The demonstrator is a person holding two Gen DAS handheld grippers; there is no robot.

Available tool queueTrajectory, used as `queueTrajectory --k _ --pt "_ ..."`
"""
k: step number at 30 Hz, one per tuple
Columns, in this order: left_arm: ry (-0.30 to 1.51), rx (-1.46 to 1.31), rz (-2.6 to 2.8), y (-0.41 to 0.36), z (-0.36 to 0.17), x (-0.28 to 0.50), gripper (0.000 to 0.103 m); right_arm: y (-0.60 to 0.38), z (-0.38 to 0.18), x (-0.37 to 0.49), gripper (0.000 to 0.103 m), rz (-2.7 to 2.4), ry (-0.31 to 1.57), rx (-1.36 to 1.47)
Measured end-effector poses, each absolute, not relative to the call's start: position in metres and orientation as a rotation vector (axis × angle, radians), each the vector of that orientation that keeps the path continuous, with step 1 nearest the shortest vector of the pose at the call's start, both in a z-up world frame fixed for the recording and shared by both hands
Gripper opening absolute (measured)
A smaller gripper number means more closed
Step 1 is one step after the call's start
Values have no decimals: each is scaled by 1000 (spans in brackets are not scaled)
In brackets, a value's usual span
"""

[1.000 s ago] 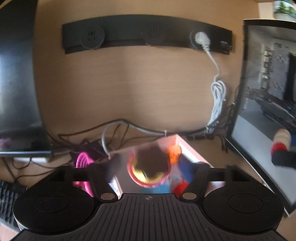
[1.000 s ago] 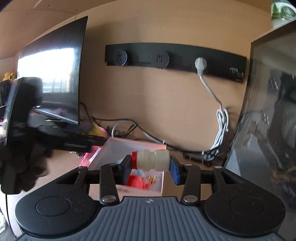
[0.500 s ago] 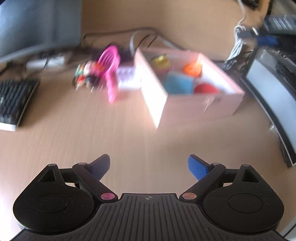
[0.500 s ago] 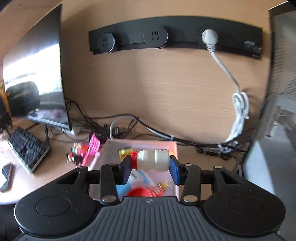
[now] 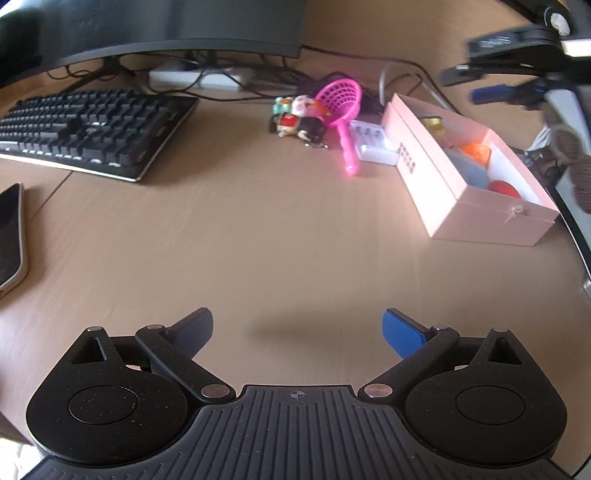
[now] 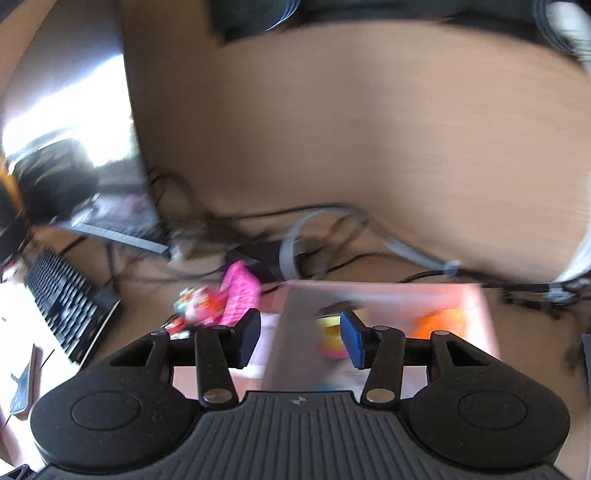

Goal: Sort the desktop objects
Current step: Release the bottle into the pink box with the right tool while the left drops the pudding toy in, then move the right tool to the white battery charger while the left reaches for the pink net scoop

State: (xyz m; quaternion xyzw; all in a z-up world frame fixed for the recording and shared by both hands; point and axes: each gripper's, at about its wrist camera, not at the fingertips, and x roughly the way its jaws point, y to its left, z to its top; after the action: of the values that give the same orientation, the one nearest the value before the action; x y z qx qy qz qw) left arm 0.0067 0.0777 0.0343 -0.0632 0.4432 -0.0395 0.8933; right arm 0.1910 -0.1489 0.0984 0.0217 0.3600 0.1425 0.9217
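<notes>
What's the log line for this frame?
left gripper: open, empty, over desk | right gripper: open, empty, above pink box | pink scoop: unsorted

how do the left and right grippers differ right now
The left gripper has its fingers spread wide over bare desk; the right gripper has a narrower gap. The left sits well back from the pink box; the right hangs directly above it. Left view is sharp, right view blurred. Both are empty, with blue pads.

Office desk, keyboard (image 5: 92, 129), monitor (image 5: 166, 26), cables (image 6: 332, 236)
</notes>
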Motion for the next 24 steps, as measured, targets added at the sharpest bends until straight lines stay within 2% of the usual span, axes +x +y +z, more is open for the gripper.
queueTrajectory --k 3,9,11,13,15,20,24 --pt "904 -133 -88 88 36 6 101 -105 86 204 57 333 761 -8" --pt "889 -122 -106 102 39 1 101 -31 59 247 57 240 738 -201" --pt "885 -112 -104 108 39 0 101 -21 46 265 49 190 749 -276" --pt "886 -116 -97 118 37 1 101 -16 32 284 27 188 793 -292" --pt "888 -125 -85 126 35 4 101 -15 25 292 16 222 834 -270" --pt "895 -129 -77 139 29 14 101 -6 28 262 14 404 862 -249" --pt "889 -125 -107 138 26 20 101 -8 39 222 16 628 983 -171"
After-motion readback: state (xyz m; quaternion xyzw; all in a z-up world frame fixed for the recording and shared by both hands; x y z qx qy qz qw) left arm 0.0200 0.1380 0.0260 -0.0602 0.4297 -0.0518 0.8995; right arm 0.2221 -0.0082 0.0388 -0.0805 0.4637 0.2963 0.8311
